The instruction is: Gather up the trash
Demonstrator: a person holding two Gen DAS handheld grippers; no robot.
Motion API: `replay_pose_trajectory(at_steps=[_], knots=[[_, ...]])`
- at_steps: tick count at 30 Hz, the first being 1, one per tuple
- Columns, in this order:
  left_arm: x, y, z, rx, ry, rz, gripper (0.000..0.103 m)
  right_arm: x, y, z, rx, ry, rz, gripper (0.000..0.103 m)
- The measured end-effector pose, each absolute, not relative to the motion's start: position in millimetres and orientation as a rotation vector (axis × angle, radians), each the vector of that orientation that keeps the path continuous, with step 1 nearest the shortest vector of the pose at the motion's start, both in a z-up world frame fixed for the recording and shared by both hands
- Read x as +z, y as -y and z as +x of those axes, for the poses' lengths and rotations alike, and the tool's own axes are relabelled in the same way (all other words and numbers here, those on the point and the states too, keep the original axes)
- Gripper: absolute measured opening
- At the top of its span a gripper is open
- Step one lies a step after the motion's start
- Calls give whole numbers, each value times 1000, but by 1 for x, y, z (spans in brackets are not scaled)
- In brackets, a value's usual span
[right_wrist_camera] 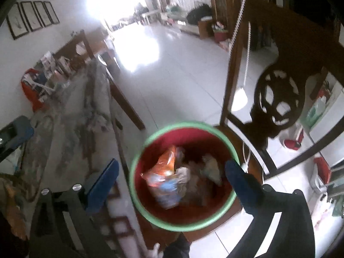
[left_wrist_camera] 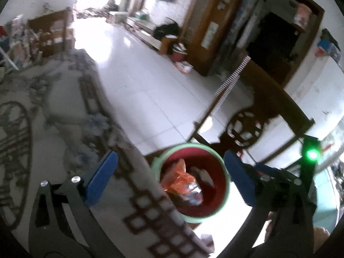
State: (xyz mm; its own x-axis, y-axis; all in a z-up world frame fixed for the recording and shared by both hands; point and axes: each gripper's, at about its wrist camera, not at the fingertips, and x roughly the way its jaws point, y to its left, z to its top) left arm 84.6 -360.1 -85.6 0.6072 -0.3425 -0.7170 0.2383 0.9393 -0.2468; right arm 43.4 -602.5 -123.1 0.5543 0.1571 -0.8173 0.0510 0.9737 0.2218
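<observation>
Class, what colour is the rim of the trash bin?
Green, around a red bin; clearest in the right wrist view.

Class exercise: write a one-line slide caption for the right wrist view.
Open right gripper above a green-rimmed red bin of wrappers beside a patterned table.

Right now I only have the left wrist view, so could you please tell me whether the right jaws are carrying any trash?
Observer: No, the right gripper is open and carries nothing; its blue pads frame the bin.
Operator: Thank you. The tablecloth hides the bin's near side from me; is its rim whole?
Observer: Yes, the green rim shows as a full ring in the right wrist view.
Operator: What lies beside the orange bag?
Observer: The orange bag lies on the left half of the bin, and crumpled greyish scraps lie on the right half; blur hides finer detail.
</observation>
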Motion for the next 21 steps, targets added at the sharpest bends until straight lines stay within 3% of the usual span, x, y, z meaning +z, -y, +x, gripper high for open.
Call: replay_pose_trajectory(at_steps=[4,10,21], knots=[[-72,337,85,-267,-799,-137,97,-95,584,42,75,-847,172,95],[-42,301,61,-104,-570,-95,98,-32,526,1,-13,-357,-24,96],[-11,229,20,32,-383,-62,98,-34,433,-10,224,-351,-2,96]])
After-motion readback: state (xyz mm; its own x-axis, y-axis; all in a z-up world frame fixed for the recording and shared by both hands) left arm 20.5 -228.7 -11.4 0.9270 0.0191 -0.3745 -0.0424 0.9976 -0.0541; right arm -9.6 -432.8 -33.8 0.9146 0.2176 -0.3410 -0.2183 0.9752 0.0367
